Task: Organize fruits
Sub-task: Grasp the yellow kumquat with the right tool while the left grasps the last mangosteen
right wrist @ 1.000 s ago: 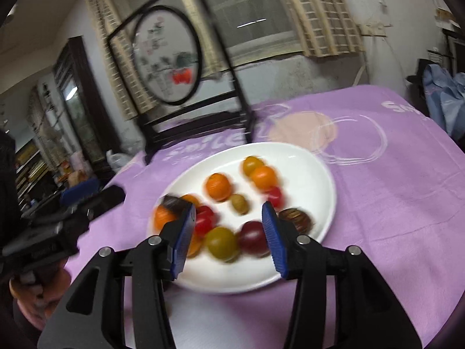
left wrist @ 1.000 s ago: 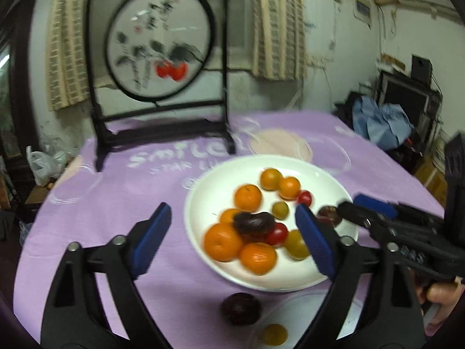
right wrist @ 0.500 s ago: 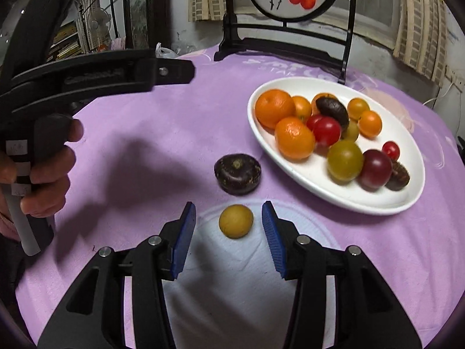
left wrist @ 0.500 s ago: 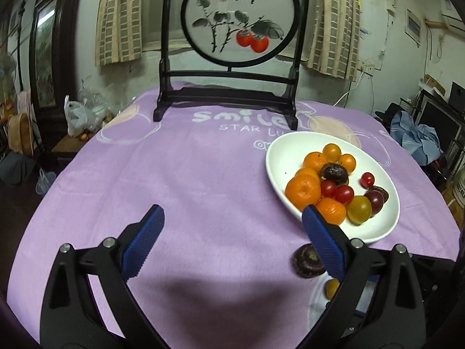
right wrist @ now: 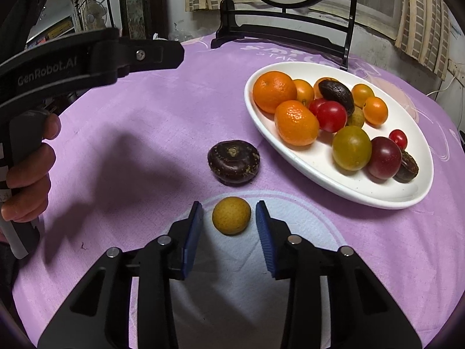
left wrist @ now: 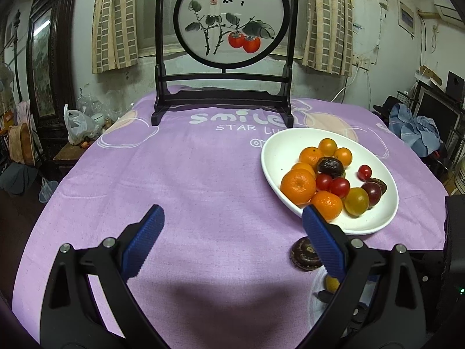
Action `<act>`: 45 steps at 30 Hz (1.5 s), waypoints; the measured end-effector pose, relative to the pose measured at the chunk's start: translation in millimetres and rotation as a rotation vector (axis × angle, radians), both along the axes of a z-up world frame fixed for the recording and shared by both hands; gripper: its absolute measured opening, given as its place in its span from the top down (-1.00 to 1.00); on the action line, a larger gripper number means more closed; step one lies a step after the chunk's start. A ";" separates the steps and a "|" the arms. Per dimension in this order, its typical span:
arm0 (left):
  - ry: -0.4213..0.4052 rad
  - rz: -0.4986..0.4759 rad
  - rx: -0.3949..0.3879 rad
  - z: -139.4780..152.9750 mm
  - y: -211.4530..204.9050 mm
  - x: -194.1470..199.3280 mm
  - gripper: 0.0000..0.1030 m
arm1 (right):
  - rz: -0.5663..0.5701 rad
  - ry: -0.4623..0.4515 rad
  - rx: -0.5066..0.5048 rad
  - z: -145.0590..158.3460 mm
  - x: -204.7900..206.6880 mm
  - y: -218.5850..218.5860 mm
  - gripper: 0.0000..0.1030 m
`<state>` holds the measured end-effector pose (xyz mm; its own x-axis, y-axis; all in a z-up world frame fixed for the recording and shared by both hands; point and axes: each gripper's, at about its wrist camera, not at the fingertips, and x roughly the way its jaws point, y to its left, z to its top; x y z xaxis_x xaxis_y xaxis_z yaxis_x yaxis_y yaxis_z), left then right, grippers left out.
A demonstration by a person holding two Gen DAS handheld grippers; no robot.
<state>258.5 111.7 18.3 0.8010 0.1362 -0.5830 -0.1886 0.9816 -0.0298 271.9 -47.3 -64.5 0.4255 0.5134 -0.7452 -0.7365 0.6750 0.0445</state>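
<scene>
A: Two fruits lie off the white plate [right wrist: 343, 187] on your purple tablecloth [right wrist: 162, 110]: a small yellow fruit [right wrist: 231, 215] and a dark purple fruit [right wrist: 233, 161].

B: Where are my tongs relative to them?

A: Your right gripper [right wrist: 229, 234] hangs low over the cloth with its blue pads [right wrist: 192, 234] spread, one on each side of the yellow fruit. There is a visible gap on both sides, so nothing is pinched. The yellow fruit rests on a pale printed circle of the cloth; the dark purple fruit sits just beyond it, apart from it, near the plate's near rim.

B: And my left?

A: Your left gripper [left wrist: 232, 242] is spread wide over bare cloth and holds nothing. From its camera the dark purple fruit [left wrist: 305, 254] shows partly behind the right-hand pad, and the yellow fruit [left wrist: 332, 283] is mostly hidden by that finger.

B: What is on the plate?

A: Several oranges, the largest [right wrist: 274, 91] at the left end, red cherry tomatoes [right wrist: 331, 115], an olive-yellow tomato [right wrist: 351, 147], a dark red tomato [right wrist: 384, 157] and a wrinkled dark fruit [right wrist: 337, 93] lying on top of the pile. Behind the plate stands a black-framed round screen [left wrist: 231, 20] painted with persimmons.
</scene>
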 end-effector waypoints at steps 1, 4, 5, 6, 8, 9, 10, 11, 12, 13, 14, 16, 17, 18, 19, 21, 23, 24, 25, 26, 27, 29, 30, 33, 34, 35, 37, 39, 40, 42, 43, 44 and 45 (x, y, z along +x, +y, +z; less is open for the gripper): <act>0.001 -0.001 0.001 -0.2 -0.3 0.2 -0.89 | -0.002 0.003 0.000 -0.4 0.5 -0.2 0.31; 0.003 -0.001 0.006 -0.7 -0.6 1.1 -0.89 | -0.003 0.003 0.000 -0.5 0.0 -0.1 0.35; 0.003 -0.001 0.004 -0.6 -0.5 1.2 -0.89 | -0.003 0.001 -0.002 -0.5 0.0 0.5 0.37; 0.005 -0.001 0.001 -0.8 -0.4 1.5 -0.89 | -0.002 0.000 -0.005 -0.5 1.1 1.2 0.40; 0.007 -0.001 -0.002 -1.3 0.0 2.0 -0.89 | -0.001 -0.002 -0.006 -0.4 0.5 0.9 0.45; 0.009 -0.001 -0.003 -1.5 -0.1 2.3 -0.89 | 0.000 -0.001 -0.005 -0.5 0.4 0.5 0.46; 0.010 0.000 -0.002 -1.7 0.1 2.5 -0.89 | 0.000 -0.001 -0.004 -0.5 0.6 -0.1 0.46; 0.012 -0.001 -0.001 -2.3 0.0 2.9 -0.89 | 0.001 0.000 0.001 0.1 0.7 -0.9 0.47; 0.013 -0.001 0.000 -2.5 -0.2 3.1 -0.89 | -0.001 0.000 0.008 1.3 1.0 -2.6 0.47; 0.013 -0.002 0.002 -2.9 -0.2 3.1 -0.89 | -0.007 0.001 0.020 3.6 1.9 -5.4 0.47; 0.014 -0.003 0.004 -3.0 -0.5 3.2 -0.89 | -0.017 0.003 0.038 6.7 3.6 -9.6 0.47; 0.016 -0.010 0.002 -3.2 -0.4 3.2 -0.89 | -0.042 0.006 0.074 13.9 7.1 -19.4 0.47; 0.020 -0.016 0.001 -4.0 -0.9 3.6 -0.89 | -0.062 0.015 0.106 19.4 10.7 -27.9 0.47; 0.023 -0.020 0.001 -4.6 -1.7 4.0 -0.89 | -0.082 0.024 0.137 23.9 14.3 -36.2 0.47; 0.028 -0.024 0.005 -5.6 -2.9 4.6 -0.89 | -0.099 0.029 0.158 26.9 17.1 -42.9 0.47; 0.038 -0.031 0.016 -7.9 -5.3 5.7 -0.89 | -0.152 0.031 0.203 33.6 23.8 -60.2 0.47; 0.049 -0.040 0.030 -10.8 -8.7 7.1 -0.89 | -0.203 0.032 0.238 37.3 29.7 -76.2 0.47; 0.053 -0.045 0.035 -11.9 -9.9 7.5 -0.89 | -0.223 0.035 0.249 38.2 31.8 -81.8 0.47; 0.059 -0.053 0.039 -13.6 -11.8 8.2 -0.89 | -0.241 0.038 0.257 38.8 34.4 -86.6 0.47; 0.065 -0.063 0.039 -14.8 -13.7 8.6 -0.89 | -0.260 0.045 0.267 38.7 36.9 -91.7 0.47; 0.078 -0.089 0.035 -17.2 -16.9 9.6 -0.89 | -0.272 0.051 0.273 38.3 38.0 -94.4 0.47; 0.105 -0.151 0.021 -22.3 -25.1 11.3 -0.89 | -0.286 0.067 0.286 37.2 40.0 -98.6 0.47; 0.124 -0.200 0.018 -25.9 -32.7 11.7 -0.89 | -0.289 0.071 0.289 37.0 40.2 -99.3 0.47; 0.142 -0.270 0.064 -33.7 -51.4 11.5 -0.87 | -0.290 0.070 0.289 37.1 37.1 -100.9 0.47; 0.147 -0.289 0.078 -36.2 -56.8 11.7 -0.84 | -0.287 0.070 0.288 37.6 36.4 -100.8 0.47; 0.152 -0.300 0.086 -38.5 -60.4 12.0 -0.76 | -0.283 0.067 0.285 37.6 35.2 -99.7 0.47; 0.169 -0.322 0.090 -43.4 -65.5 14.5 -0.64 | -0.279 0.065 0.279 36.8 34.9 -97.0 0.47; 0.188 -0.326 0.078 -48.2 -65.5 19.1 -0.53 | -0.277 0.065 0.275 36.0 35.5 -95.6 0.47; 0.196 -0.323 0.072 -50.6 -64.7 21.6 -0.46 | -0.276 0.066 0.274 35.7 34.6 -95.4 0.47; 0.210 -0.320 0.055 -54.1 -62.8 25.8 -0.36 | -0.276 0.065 0.271 35.3 34.2 -94.8 0.47; 0.217 -0.321 0.043 -55.4 -62.1 27.8 -0.31 | -0.275 0.066 0.271 35.3 34.0 -94.5 0.47; 0.220 -0.322 0.034 -56.3 -62.0 29.0 -0.27 | -0.275 0.066 0.272 35.3 33.9 -94.5 0.47; 0.224 -0.324 0.025 -57.5 -62.1 30.2 -0.24 | -0.276 0.066 0.273 35.2 33.7 -94.4 0.47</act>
